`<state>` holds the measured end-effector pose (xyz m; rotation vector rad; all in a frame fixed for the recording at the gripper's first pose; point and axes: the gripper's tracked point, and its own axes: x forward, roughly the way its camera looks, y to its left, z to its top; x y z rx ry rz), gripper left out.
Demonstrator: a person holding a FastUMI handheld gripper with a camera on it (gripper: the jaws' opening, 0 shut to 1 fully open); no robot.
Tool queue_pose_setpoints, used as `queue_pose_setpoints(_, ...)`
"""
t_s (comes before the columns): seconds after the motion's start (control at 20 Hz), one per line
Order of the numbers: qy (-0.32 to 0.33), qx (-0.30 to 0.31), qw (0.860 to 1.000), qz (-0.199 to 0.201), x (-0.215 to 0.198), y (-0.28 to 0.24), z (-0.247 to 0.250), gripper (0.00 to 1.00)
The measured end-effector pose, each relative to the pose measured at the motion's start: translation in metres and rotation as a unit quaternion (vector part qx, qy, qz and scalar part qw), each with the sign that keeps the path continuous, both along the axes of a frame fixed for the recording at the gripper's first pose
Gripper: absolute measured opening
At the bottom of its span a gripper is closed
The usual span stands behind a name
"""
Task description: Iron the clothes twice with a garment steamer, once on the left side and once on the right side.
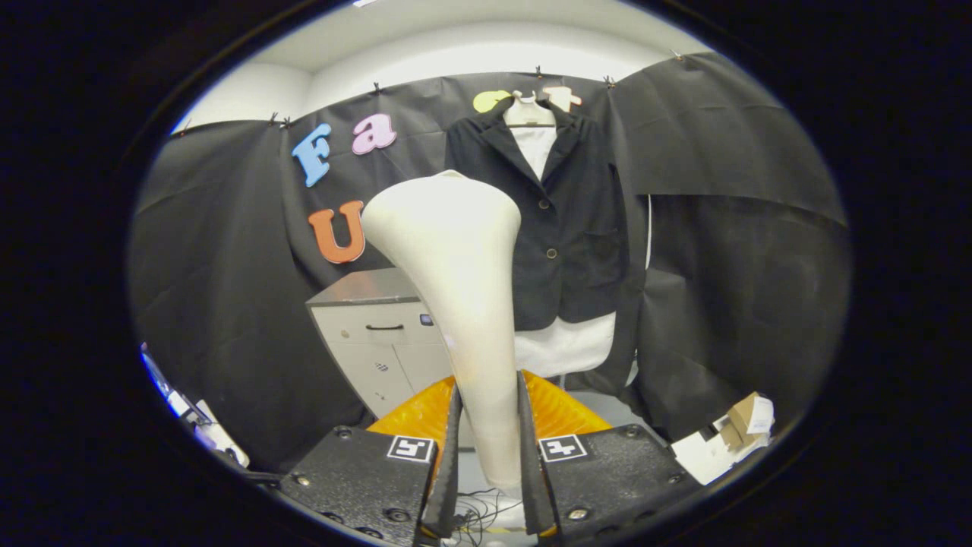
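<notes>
I have the fingers (488, 456) clamped on the steamer (456, 289) handle, its head upright between them, the jacket (566, 228) hanging well beyond, so I should close in squarely and stroke down one side.

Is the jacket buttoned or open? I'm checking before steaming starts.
Buttoned: the jacket hangs closed below its lapels, beyond the steamer that the gripper is shut on.

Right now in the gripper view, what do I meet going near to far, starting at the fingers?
Gripper shut on the steamer handle → steamer head rising ahead of the fingers → dark jacket hanging on the black cloth wall.
</notes>
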<state>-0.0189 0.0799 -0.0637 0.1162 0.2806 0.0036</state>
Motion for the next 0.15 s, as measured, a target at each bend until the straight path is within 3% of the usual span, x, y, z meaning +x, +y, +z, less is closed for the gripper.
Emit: queue_pose_setpoints(0.15,0.010,-0.001,1.000,0.006,-0.0101,0.0088,-0.0104,0.37)
